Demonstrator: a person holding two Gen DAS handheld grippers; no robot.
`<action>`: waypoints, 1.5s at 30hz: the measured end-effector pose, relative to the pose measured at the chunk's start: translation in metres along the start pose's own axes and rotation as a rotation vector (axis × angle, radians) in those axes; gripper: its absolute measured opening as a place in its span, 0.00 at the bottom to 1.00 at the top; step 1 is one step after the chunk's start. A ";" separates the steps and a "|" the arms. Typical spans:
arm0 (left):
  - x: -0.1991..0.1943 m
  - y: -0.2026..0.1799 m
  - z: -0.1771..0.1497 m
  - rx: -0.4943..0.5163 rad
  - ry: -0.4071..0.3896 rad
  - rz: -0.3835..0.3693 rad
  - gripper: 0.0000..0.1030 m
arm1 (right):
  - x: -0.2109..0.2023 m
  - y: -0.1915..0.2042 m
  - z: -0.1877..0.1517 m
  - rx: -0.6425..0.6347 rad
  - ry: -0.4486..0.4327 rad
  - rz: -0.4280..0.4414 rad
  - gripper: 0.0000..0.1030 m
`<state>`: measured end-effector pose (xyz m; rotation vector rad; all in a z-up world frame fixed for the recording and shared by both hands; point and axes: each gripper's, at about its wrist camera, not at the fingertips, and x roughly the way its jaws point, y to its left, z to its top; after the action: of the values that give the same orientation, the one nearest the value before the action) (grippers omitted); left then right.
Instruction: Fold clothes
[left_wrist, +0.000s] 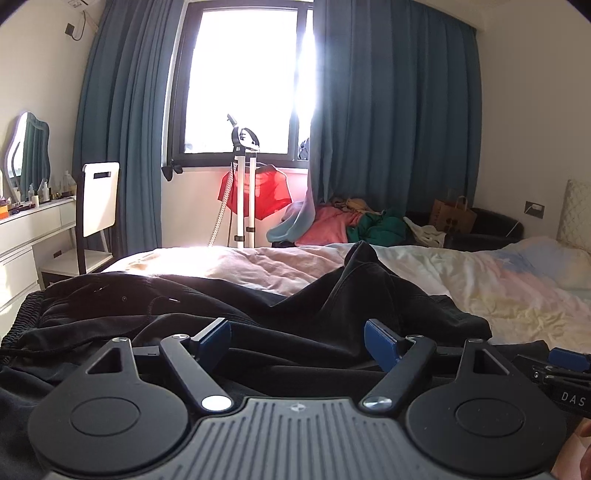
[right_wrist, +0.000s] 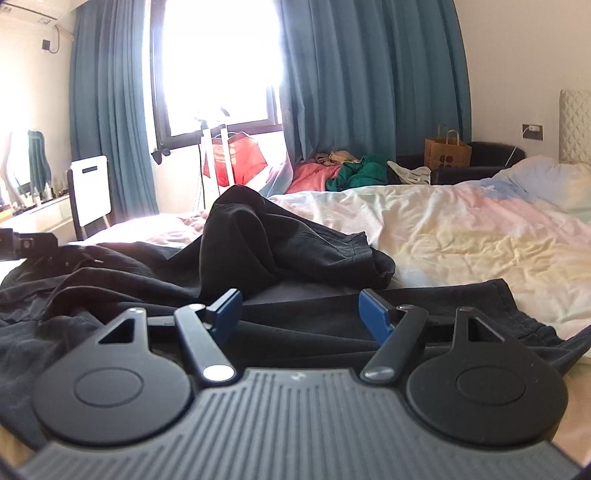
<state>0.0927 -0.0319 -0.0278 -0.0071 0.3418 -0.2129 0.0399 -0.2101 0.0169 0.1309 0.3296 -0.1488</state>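
A black pair of trousers lies crumpled on the bed, its elastic waistband at the left and one part bunched up into a hump. My left gripper hovers low over the cloth, open, nothing between its blue pads. In the right wrist view the same black garment spreads across the near side of the bed, a hemmed leg end lying to the right. My right gripper is open just above the flat black cloth. The right gripper's tip shows at the left view's right edge.
The bed sheet is pastel and wrinkled, with a pillow at the far right. Behind the bed are a heap of coloured clothes, a garment steamer stand with a red item, a paper bag and a white chair.
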 end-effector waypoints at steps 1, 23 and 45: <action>-0.006 0.004 -0.005 -0.012 0.000 -0.002 0.79 | -0.005 0.001 0.001 0.006 0.002 0.004 0.71; 0.005 0.044 -0.016 -0.194 0.072 -0.043 0.79 | 0.127 -0.059 0.035 0.719 0.230 0.181 0.71; 0.051 0.030 -0.037 -0.124 0.142 -0.058 0.79 | 0.219 -0.185 0.103 0.703 -0.007 -0.085 0.07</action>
<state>0.1336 -0.0118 -0.0810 -0.1250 0.4965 -0.2500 0.2464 -0.4345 0.0217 0.8122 0.2638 -0.3462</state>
